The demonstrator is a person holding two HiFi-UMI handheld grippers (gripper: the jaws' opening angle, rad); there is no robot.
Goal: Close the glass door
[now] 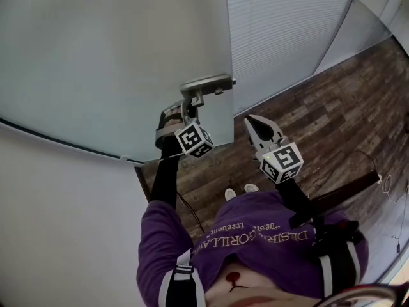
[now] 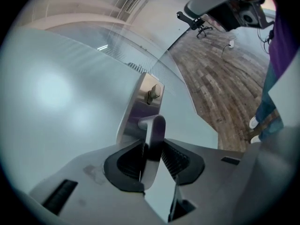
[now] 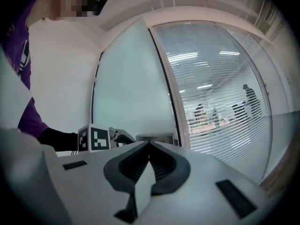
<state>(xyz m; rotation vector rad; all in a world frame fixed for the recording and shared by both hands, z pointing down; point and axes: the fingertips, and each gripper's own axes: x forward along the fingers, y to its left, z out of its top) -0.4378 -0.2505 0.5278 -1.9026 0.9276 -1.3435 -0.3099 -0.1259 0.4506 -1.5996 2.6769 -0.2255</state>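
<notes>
Door: one frosted glass door point(image 1: 115, 56) is filling the upper left of the head view, its free edge running beside a slatted glass wall point(image 1: 287, 31); whether it is ajar or home cannot be told.
Handle: one metal lever handle point(image 2: 154, 135) is sticking out from one steel plate point(image 2: 140, 102) at the door's edge, with one small knob point(image 2: 152, 93) sitting on the plate above it.
Left tongs: the left tongs point(image 2: 153, 151) are gripping the handle, a ribbed pad pressing on each side of the lever and the tips pointing down toward the plate.
Right tongs: the right tongs point(image 3: 149, 144) are hanging level just beside the door edge with their tips meeting and nothing between them, clear of door and handle.
Cubes: two marker cubes are showing in the head view, one point(image 1: 193, 139) behind the left tongs and one point(image 1: 281, 162) behind the right.
Person: one person in a purple shirt point(image 1: 255, 235) is standing before the door, two white shoes point(image 1: 239, 192) showing below.
Floor: a wood-plank floor point(image 1: 319, 107) is stretching off to the right.
Background: one office chair point(image 2: 199, 25) is standing far off on the planks; figures are showing behind the slats in the right gripper view, too small to count surely.
</notes>
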